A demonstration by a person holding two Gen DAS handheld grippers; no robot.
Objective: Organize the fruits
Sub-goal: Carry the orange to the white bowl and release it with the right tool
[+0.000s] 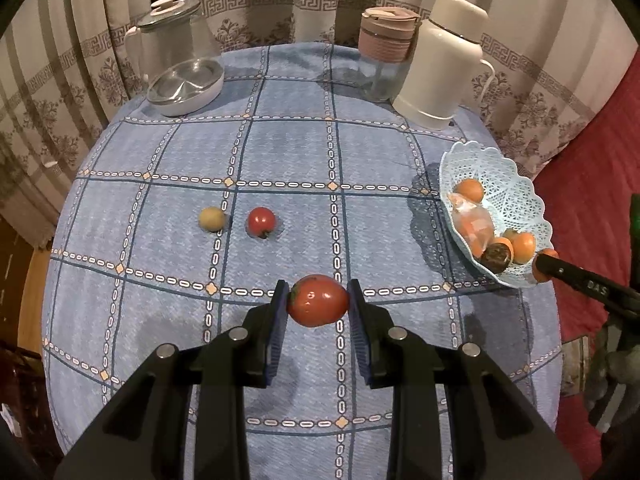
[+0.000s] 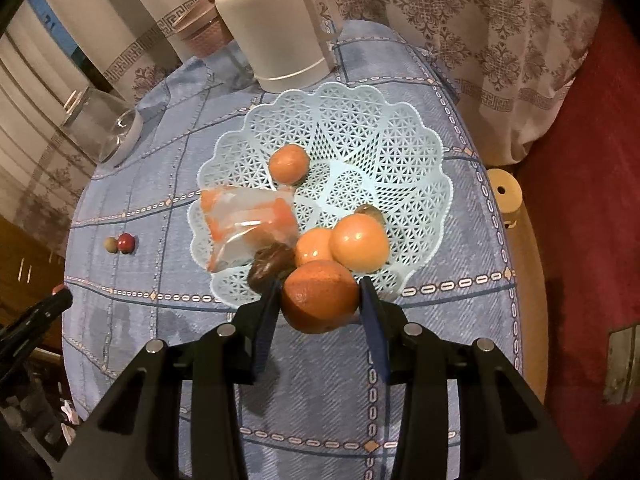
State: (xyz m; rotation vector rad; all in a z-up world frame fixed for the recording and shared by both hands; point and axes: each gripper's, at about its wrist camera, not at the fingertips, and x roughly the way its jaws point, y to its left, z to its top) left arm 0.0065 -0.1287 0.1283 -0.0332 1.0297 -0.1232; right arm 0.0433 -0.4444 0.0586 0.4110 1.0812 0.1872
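Red oval tomato and round orange are pinched by left fingers and right fingers, release into the pale-blue lattice plastic basket judged next.

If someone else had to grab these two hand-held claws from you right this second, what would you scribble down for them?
Left gripper: shut on a red tomato, carried above the tablecloth.
Right gripper: shut on an orange, at the near rim of the blue lace basket.
Already in the basket: three orange fruits, a dark brown fruit and a plastic packet.
Left on the cloth: a small red fruit and a yellowish fruit, side by side.
To do: set down the orange and tomato in the basket, then probably fetch those two.
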